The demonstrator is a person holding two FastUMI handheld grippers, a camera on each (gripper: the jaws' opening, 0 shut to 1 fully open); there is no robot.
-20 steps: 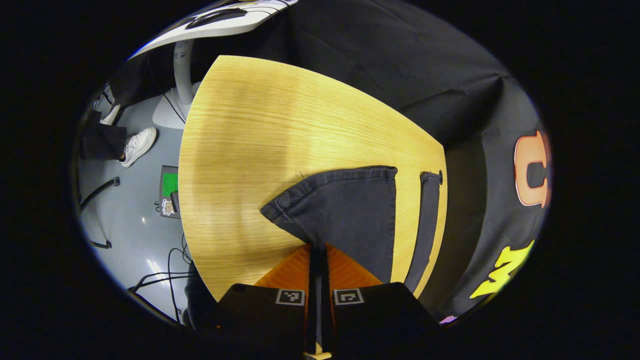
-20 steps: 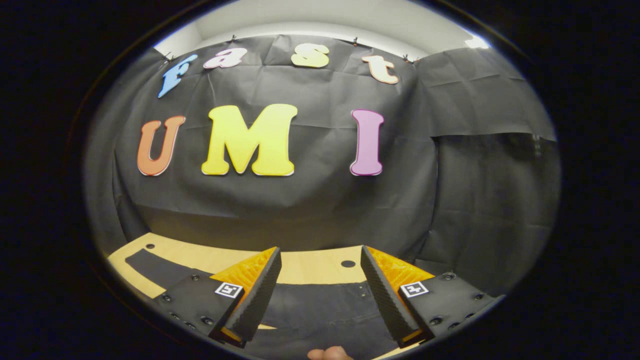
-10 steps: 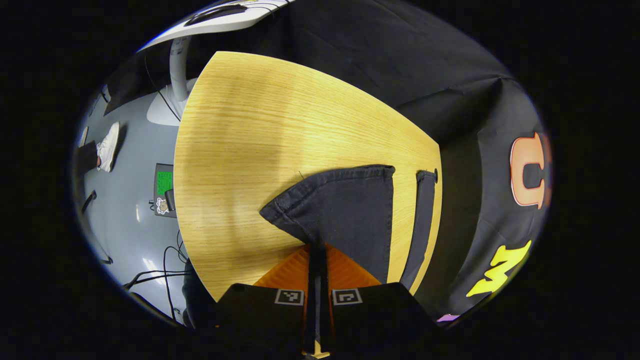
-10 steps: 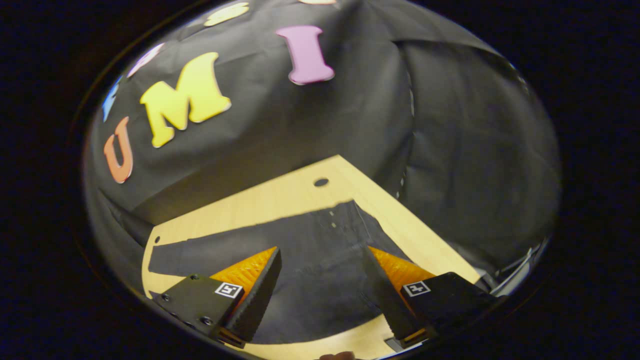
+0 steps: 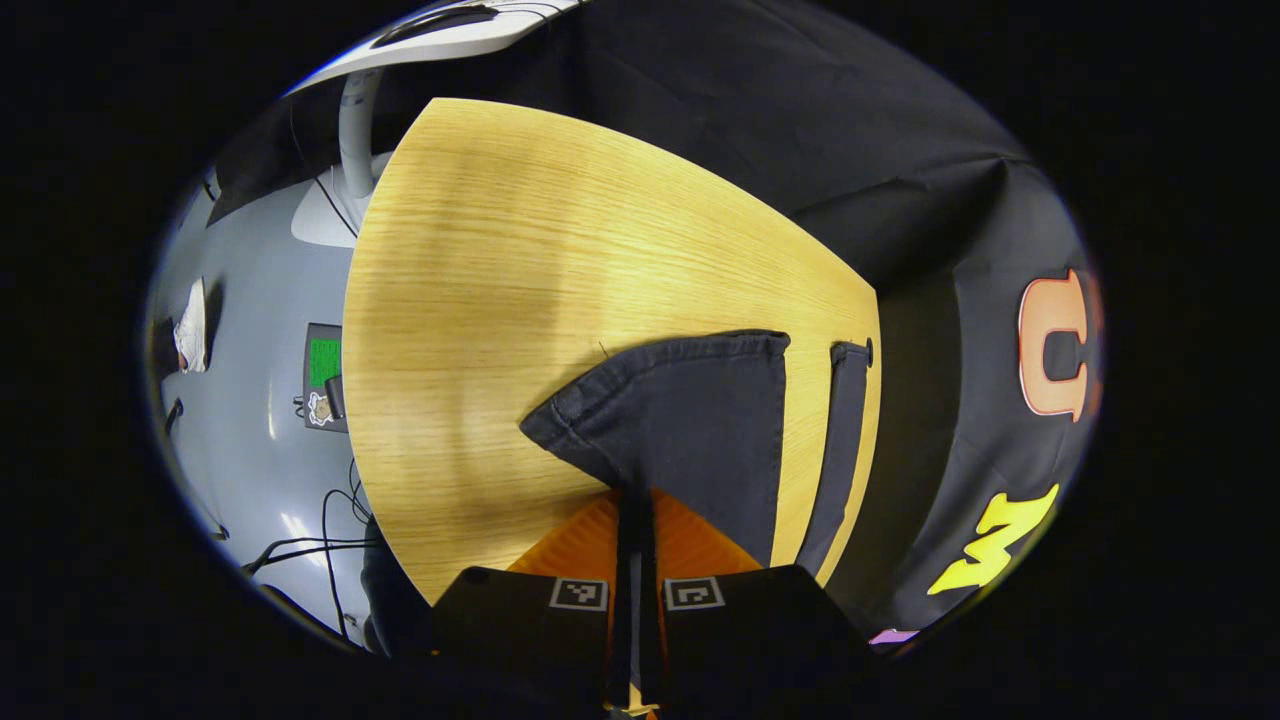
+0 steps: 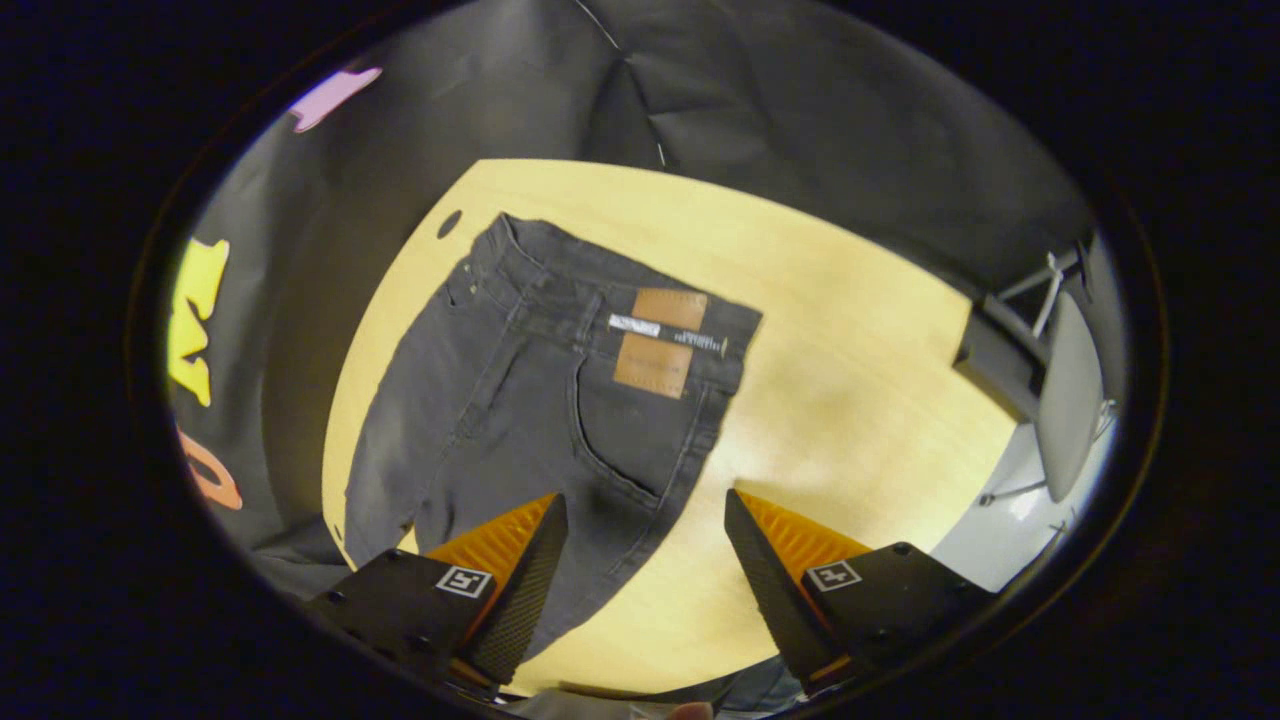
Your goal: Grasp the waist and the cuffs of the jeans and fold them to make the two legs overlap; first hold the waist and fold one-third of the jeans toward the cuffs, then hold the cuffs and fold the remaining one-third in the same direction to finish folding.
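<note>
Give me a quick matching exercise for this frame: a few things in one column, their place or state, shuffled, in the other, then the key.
Things
1. left gripper
2. right gripper
3. leather patch
4. table

Place or state
A. open, above the jeans, holding nothing
B. at the waistband
C. shut on a cuff
D. light wood, with the jeans spread on it

Pairs: 1-C, 2-A, 3-B, 4-D
</note>
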